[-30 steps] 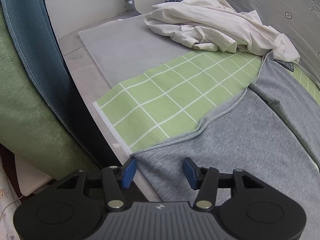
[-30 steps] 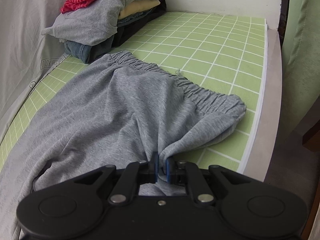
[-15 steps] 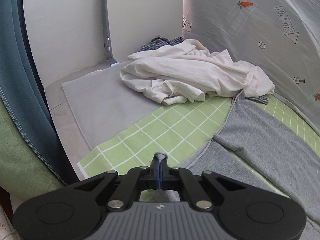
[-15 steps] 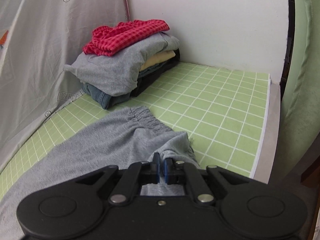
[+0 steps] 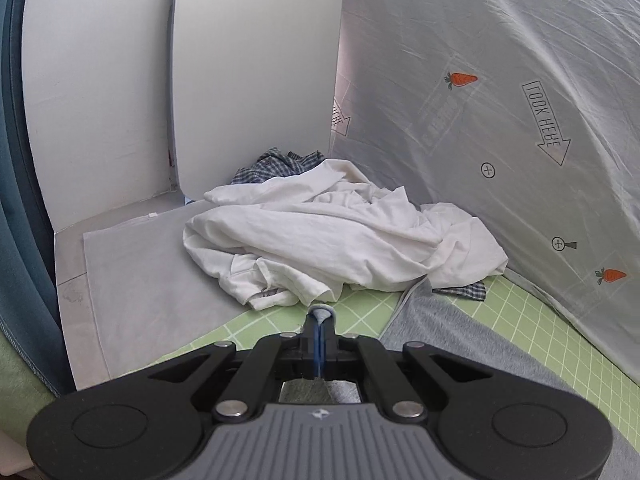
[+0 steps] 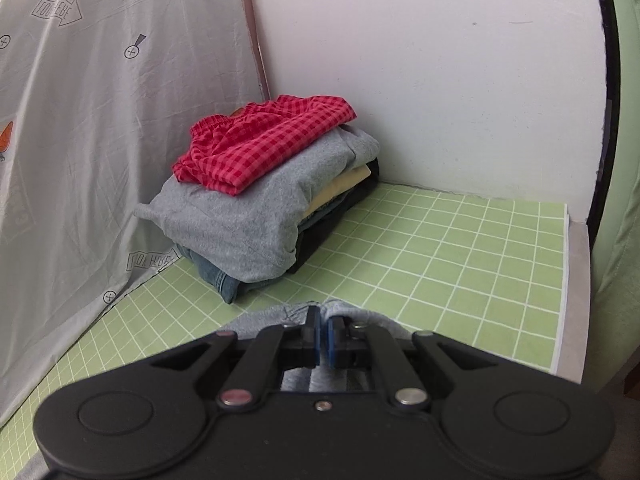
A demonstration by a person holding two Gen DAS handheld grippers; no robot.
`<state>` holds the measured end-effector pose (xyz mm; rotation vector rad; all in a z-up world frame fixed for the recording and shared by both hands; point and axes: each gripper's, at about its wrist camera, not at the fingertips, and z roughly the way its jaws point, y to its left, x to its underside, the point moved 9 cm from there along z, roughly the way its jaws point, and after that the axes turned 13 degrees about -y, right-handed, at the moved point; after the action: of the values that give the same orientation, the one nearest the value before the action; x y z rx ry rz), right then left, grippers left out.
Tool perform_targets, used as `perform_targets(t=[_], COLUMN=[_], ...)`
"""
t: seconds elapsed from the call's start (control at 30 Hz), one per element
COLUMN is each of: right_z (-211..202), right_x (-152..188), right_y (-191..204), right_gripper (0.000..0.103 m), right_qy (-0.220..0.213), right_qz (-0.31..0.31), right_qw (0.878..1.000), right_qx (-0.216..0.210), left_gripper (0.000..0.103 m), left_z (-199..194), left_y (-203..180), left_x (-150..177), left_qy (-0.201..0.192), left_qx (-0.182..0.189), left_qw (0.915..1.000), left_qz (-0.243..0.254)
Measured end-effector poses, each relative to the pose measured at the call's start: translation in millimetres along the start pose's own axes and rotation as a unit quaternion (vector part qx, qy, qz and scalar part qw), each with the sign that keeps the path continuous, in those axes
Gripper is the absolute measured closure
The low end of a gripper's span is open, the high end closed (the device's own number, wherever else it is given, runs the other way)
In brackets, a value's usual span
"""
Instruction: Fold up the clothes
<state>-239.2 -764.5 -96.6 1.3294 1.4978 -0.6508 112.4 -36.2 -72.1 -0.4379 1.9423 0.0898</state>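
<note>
Grey sweatpants (image 5: 460,332) lie on the green grid mat (image 5: 260,328). My left gripper (image 5: 320,320) is shut on a fold of the pants' leg end and holds it above the mat. My right gripper (image 6: 322,330) is shut on the pants' waistband (image 6: 344,312), lifted over the mat (image 6: 460,264). Most of the pants are hidden below both grippers.
A crumpled white garment (image 5: 332,236) over a blue checked one lies ahead of the left gripper. A stack of folded clothes (image 6: 260,208) topped by red checked shorts stands in the right view's corner. A printed grey sheet (image 5: 500,120) hangs behind. The mat's edge (image 6: 564,292) is at the right.
The left gripper closed on the pants' leg end and rose. The right gripper lifted the waistband higher, so both views now look more level at the walls.
</note>
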Motion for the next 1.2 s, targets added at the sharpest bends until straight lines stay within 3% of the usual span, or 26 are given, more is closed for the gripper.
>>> perform_targets(t=[0.1,0.3,0.43,0.53,0.57,0.63,0.7,0.73,0.8,0.9,1.0,1.1,1.13,1.2], right_z=[18.9,83.0,120.1,144.7,148.3,142.6,127.8,118.9,97.8,61.8,28.0,2.7,-4.2,-14.2], right_x=[-8.2,0.4,7.8,24.9,29.7,34.6,37.9,41.4,53.9,90.5,133.4,166.4,175.9,191.5], right_y=[19.2,63.0,106.9,131.7,136.9,145.0,152.3,156.0,164.1,182.2,203.9,223.0,229.7,243.2], right_gripper=[0.099,0.100,0.100,0.096,0.090,0.057,0.039,0.032,0.030,0.029,0.028,0.025,0.023,0.021], right_qy=[-0.007,0.020,0.023,0.048,0.057,0.055,0.040,0.036,0.039,0.080,0.127,0.160,0.168,0.178], right_qz=[-0.013,-0.022,-0.065,-0.090,-0.095,-0.111,-0.138,-0.154,-0.184,-0.216,-0.245,-0.266,-0.275,-0.296], right_qw=[1.000,1.000,0.997,0.994,0.993,0.992,0.989,0.986,0.980,0.964,0.940,0.918,0.910,0.894], right_qx=[-0.008,-0.001,-0.021,-0.029,-0.030,-0.036,-0.046,-0.052,-0.072,-0.135,-0.200,-0.247,-0.261,-0.286], left_gripper=[0.102,0.102,0.102,0.101,0.096,0.092,0.075,0.073,0.072,0.071,0.063,0.058,0.056,0.038], left_z=[22.5,80.8,125.7,158.6,165.0,165.8,156.6,149.9,134.4,107.7,77.0,45.0,38.8,31.6], left_y=[-19.0,-38.0,-75.1,-98.6,-105.9,-117.5,-129.0,-133.9,-144.2,-165.9,-190.8,-212.9,-219.4,-232.6], left_x=[-5.9,-7.5,-15.5,-2.5,2.5,10.2,18.9,24.5,39.5,79.3,131.9,180.2,189.8,198.1], left_qy=[-0.008,0.013,0.004,0.045,0.059,0.067,0.064,0.066,0.080,0.129,0.189,0.235,0.242,0.231], left_qx=[-0.011,-0.051,-0.036,-0.016,-0.007,0.004,0.015,0.024,0.050,0.109,0.169,0.219,0.226,0.233], left_qw=[0.9999,0.9975,0.9993,0.9985,0.9977,0.9974,0.9978,0.9973,0.9947,0.9826,0.9575,0.9272,0.9215,0.9174], left_qz=[0.006,-0.047,-0.012,-0.027,-0.033,-0.027,0.004,0.018,0.041,0.076,0.138,0.193,0.203,0.226])
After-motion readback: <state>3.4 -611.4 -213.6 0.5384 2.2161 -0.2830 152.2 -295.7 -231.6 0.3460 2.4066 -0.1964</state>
